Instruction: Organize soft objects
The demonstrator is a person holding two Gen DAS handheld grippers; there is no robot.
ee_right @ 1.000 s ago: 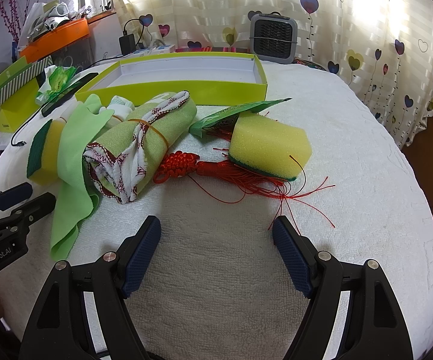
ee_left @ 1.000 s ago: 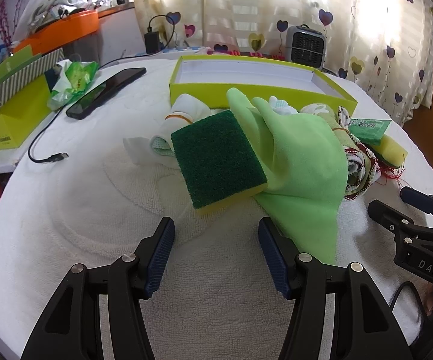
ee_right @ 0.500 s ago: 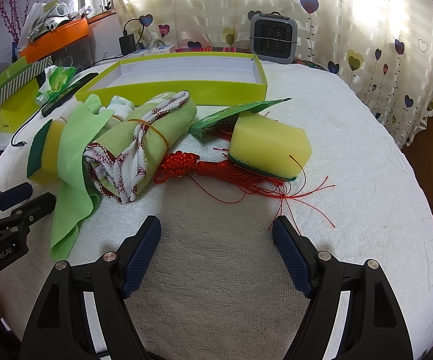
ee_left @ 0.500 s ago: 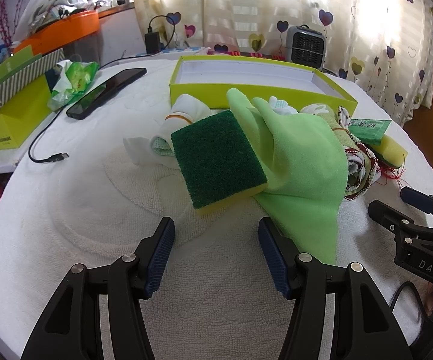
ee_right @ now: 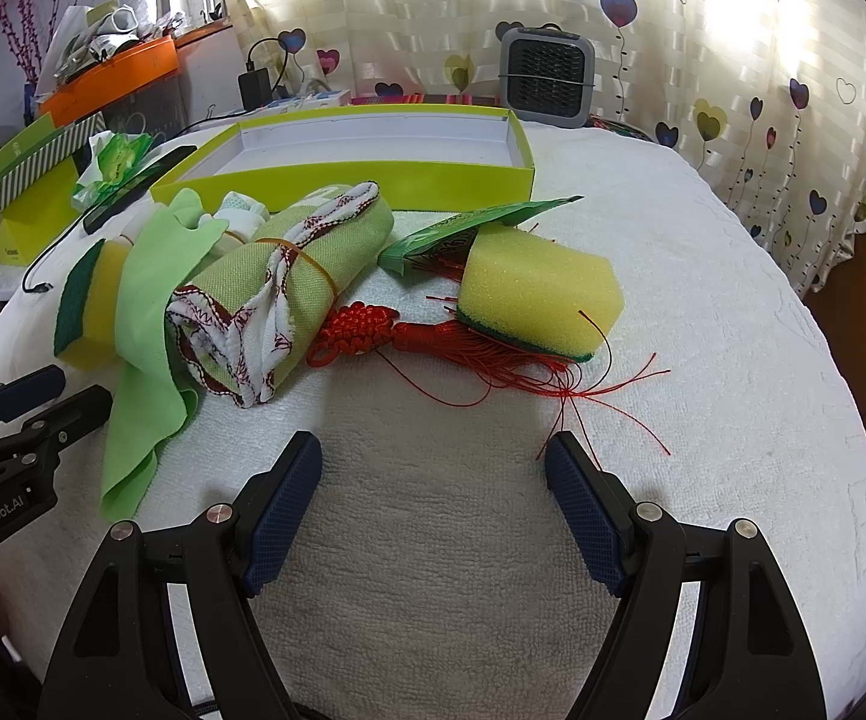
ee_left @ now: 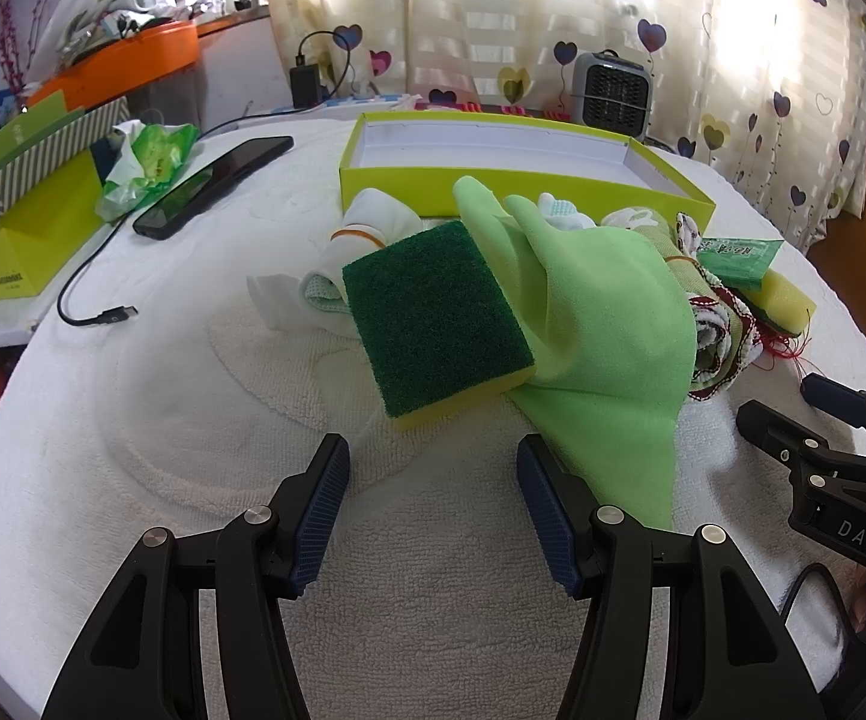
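Nothing has shifted since a second ago. The left gripper (ee_left: 433,504) hangs with jaws wide, holding nothing, bare towel ahead up to the green-topped yellow scouring sponge (ee_left: 436,324). The right gripper (ee_right: 433,504) gapes empty too, red tassel threads (ee_right: 493,354) touching its right finger. The shallow lime-green cardboard box (ee_right: 342,177) sits behind the pile.

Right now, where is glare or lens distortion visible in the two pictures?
Left wrist view: the heart-patterned curtain is washed out by backlight, and the lime-green cardboard tray bows from fisheye. Right wrist view: same curtain glare; corners vignette black.
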